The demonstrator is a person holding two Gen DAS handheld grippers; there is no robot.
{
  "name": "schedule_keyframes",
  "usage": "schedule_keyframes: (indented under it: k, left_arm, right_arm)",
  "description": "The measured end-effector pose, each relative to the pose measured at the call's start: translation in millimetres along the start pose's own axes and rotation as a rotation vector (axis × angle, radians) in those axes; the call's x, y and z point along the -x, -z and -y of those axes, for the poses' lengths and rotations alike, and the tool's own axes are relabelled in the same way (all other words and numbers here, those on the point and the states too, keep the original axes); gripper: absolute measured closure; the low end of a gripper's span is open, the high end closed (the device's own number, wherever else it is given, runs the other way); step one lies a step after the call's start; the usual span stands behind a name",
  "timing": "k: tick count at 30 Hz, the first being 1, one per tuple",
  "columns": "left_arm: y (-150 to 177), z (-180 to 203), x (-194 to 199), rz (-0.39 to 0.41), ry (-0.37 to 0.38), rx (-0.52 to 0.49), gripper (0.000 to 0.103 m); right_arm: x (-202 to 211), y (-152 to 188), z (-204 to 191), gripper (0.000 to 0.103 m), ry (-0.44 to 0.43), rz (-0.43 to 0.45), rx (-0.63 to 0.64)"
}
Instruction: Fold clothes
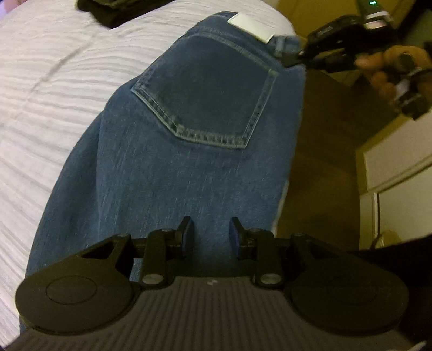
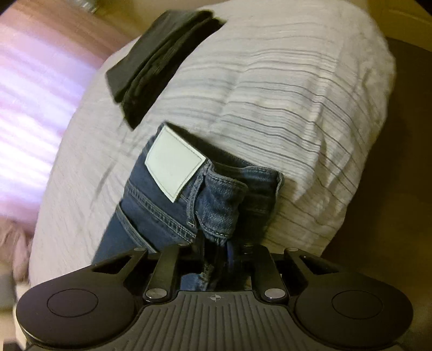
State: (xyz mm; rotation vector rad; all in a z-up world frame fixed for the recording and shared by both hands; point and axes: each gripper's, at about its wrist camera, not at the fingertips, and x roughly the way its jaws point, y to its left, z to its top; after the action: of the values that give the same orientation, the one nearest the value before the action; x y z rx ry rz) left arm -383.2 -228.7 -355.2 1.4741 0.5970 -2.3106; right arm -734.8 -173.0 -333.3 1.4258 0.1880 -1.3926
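Blue jeans point(image 1: 189, 167) lie back side up along the edge of the bed, with a back pocket point(image 1: 210, 102) and a white waist patch point(image 1: 252, 25) showing. My left gripper point(image 1: 210, 232) hovers over the leg part, jaws a little apart, denim behind the gap and nothing pinched. My right gripper point(image 1: 293, 58) is shut on the jeans' waistband at the far end, a hand point(image 1: 378, 70) behind it. In the right wrist view the bunched waistband point(image 2: 218, 205) runs into the closed jaws of that gripper point(image 2: 216, 245), beside the white patch point(image 2: 172, 164).
The bed has a white cover with thin grey stripes point(image 1: 54, 94) point(image 2: 297, 81). A folded pile of dark clothes point(image 2: 159, 62) point(image 1: 108, 10) lies further up the bed. A pink cushion point(image 2: 32, 81) is to the left. Brown floor point(image 1: 324, 162) and a white cabinet point(image 1: 399, 162) lie beside the bed.
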Motion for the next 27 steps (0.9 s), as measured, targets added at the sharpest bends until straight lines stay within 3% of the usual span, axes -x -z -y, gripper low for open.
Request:
schedule_keyframes:
  k: [3,8,9,10,11,13,16,18,21,23,27]
  left_arm:
    - [1,1,12,0.004,-0.022,0.001,0.079]
    - [7,-50,42,0.062,-0.133,0.146,0.075]
    - [7,-66,45,0.078,-0.148,0.187,0.074]
    - [7,-81,48,0.095,-0.163,0.228,0.074]
    - [5,-95,47,0.105,-0.167,0.252,0.074]
    - [-3,-123,38,0.128,-0.16,0.29,0.074]
    - [-16,-158,15,0.134,-0.04,0.345,0.073]
    - [-28,-171,-3,0.104,0.073,0.372,0.073]
    - [-42,-168,-24,0.045,0.228,0.349,0.073]
    - [-42,-164,-30,-0.004,0.286,0.334,0.074]
    - [-38,-137,-23,-0.028,0.387,0.24,0.084]
  right_arm:
    - [-9,-3,25,0.089,-0.003,-0.047,-0.048]
    - [-13,-1,33,0.086,-0.019,-0.062,-0.124]
    - [-9,-1,30,0.074,-0.003,-0.061,-0.116]
    - [-2,0,26,0.043,0.042,-0.056,-0.099]
    - [4,1,22,0.031,0.082,-0.048,-0.084]
    - [19,4,12,0.029,0.13,-0.015,-0.059]
    - [43,11,-18,0.029,0.151,0.034,0.018]
    - [47,18,-49,0.029,0.119,0.046,0.109]
    - [29,28,-86,0.029,0.058,0.013,0.207]
    - [11,35,-105,0.029,0.03,-0.012,0.26]
    - [-31,43,-108,0.029,0.068,-0.065,0.26]
